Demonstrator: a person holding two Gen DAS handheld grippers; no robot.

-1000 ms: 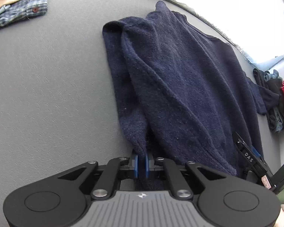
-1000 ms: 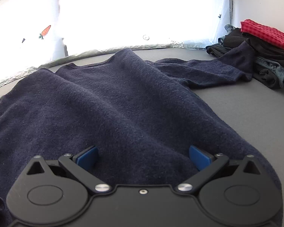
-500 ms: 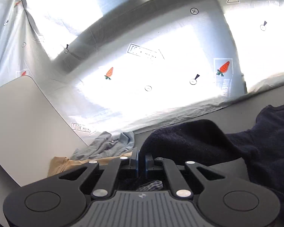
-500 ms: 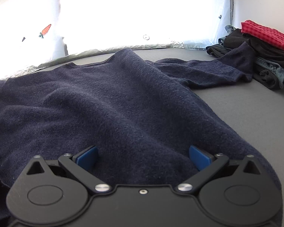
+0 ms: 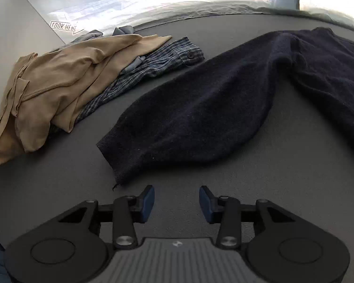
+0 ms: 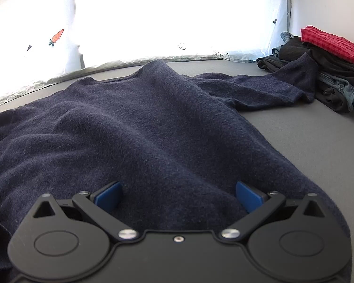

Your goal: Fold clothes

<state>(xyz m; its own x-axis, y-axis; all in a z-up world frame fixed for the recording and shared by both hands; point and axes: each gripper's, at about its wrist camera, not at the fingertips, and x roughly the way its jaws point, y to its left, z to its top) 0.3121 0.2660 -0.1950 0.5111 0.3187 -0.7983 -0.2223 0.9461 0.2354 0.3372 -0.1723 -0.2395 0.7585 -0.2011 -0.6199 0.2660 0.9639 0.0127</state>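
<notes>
Navy sweater [image 6: 153, 127] spread flat on the grey table [image 6: 318, 141], body filling the right wrist view from 9 to 3 o'clock, neckline at 12 o'clock near the bright carrot-print backdrop [image 6: 153, 16]. One sleeve [image 6: 259, 87] stretched toward 2 o'clock, its cuff touching the pile of folded clothes [image 6: 330, 75] topped by a red checked cloth [image 6: 332, 44]. Other sleeve [image 5: 200, 108] laid out across the left wrist view, running from 1 o'clock down to its cuff at about 7 o'clock of centre, just ahead of the left fingers.

Left gripper [image 5: 176, 200] released, jaws spread apart over bare table, nothing between the blue pads [image 5: 148, 200], cuff edge close but apart. Right gripper [image 6: 177, 195] also released, jaws spread wide, blue pads [image 6: 108, 197] resting on or just above the sweater's lower body; contact hard to tell.

At 10 o'clock in the left view: tan garment [image 5: 59, 77] heaped over a blue plaid shirt [image 5: 153, 63], well apart from the sleeve.
</notes>
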